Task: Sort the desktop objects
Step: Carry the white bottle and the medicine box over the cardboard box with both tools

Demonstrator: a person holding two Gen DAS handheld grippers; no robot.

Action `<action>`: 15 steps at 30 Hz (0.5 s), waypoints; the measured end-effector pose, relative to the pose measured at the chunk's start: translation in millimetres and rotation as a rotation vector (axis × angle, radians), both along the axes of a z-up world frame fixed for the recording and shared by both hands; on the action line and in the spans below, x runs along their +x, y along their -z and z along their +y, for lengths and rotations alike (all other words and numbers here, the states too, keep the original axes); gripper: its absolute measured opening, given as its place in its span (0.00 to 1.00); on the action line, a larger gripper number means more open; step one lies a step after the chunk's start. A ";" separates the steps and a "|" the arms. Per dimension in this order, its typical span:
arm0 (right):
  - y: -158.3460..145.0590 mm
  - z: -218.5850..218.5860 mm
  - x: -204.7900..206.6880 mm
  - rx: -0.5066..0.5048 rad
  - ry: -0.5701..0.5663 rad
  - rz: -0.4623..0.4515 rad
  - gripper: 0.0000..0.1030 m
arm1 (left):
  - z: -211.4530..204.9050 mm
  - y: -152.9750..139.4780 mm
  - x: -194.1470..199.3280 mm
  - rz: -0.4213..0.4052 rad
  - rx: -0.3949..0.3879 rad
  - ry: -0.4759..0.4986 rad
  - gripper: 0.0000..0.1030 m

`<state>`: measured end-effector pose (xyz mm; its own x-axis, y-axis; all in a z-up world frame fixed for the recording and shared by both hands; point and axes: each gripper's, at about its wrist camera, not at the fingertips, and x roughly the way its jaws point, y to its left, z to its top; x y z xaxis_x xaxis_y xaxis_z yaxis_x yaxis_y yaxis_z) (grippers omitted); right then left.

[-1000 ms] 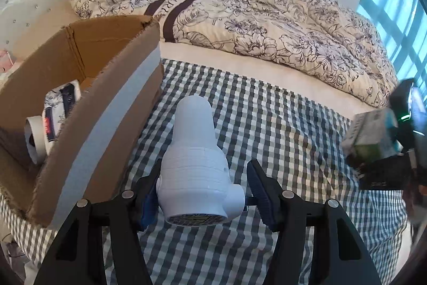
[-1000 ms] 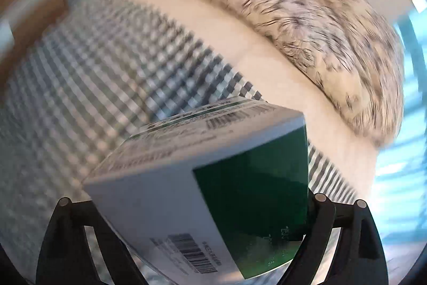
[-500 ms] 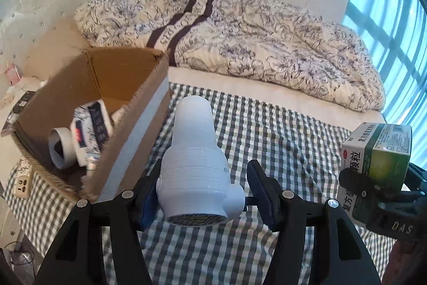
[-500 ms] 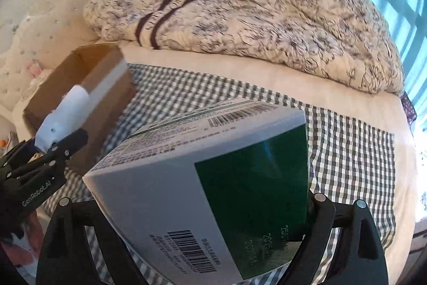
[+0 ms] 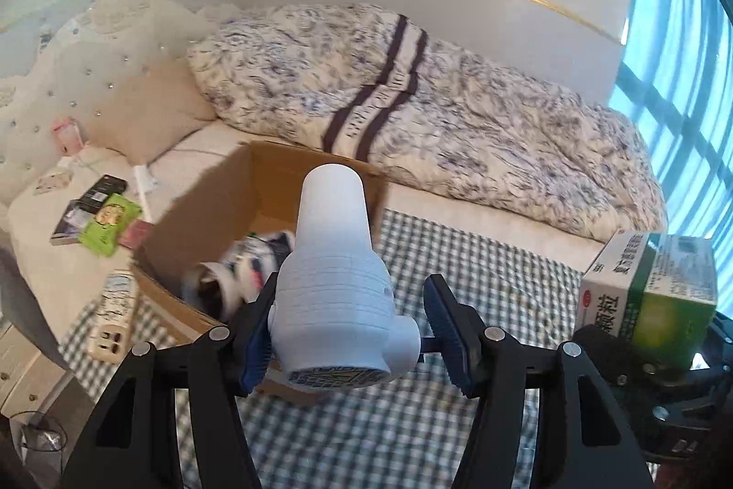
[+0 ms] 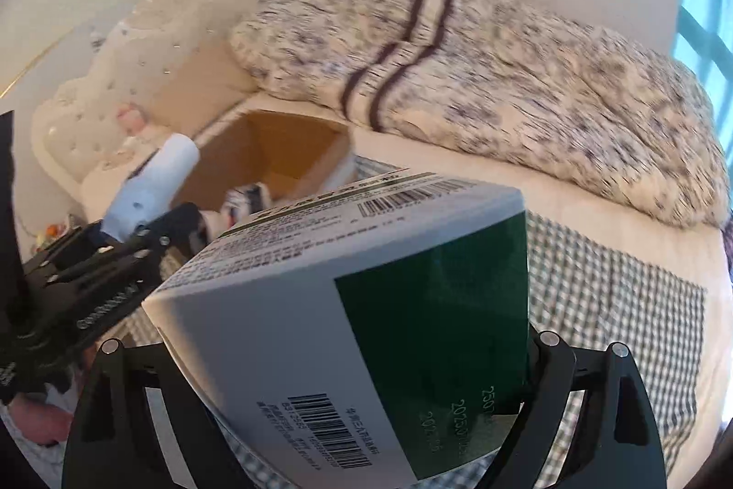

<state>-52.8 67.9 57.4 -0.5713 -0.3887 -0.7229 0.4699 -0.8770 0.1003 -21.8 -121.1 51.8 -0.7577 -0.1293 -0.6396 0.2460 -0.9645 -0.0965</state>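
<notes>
A white plastic bottle-shaped object fills the lower middle of the left wrist frame, clamped between the blue-padded fingers of the left gripper, its narrow end pointing up and away over the open cardboard box. The box sits just behind and to the left of it, at the centre left of the frame, and holds a roll of tape and a printed packet, both blurred. In the right wrist frame a white and green carton with barcodes takes up most of the lower centre, tilted, squeezed between the black fingers of the right gripper; the same carton appears at the right edge of the left wrist frame. Beneath both tools lies a checked cloth spread on a bed, with a floral quilt bearing two dark stripes heaped across the upper middle. At the left, on the mattress, lie a green packet, a dark flat item and a power strip. A blue-tinted window occupies the upper right.
</notes>
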 end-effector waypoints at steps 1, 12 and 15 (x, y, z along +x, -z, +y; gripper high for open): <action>-2.4 -11.0 -1.5 -0.006 -0.009 0.004 0.87 | -7.9 -2.3 -0.8 0.003 -0.003 -0.010 0.60; -5.3 -104.5 -32.4 -0.046 -0.064 0.008 0.87 | -83.0 -2.1 -28.6 0.012 0.004 -0.101 0.60; -2.4 -126.5 -45.7 -0.039 -0.079 0.016 0.87 | -101.8 5.9 -40.3 -0.007 0.010 -0.126 0.60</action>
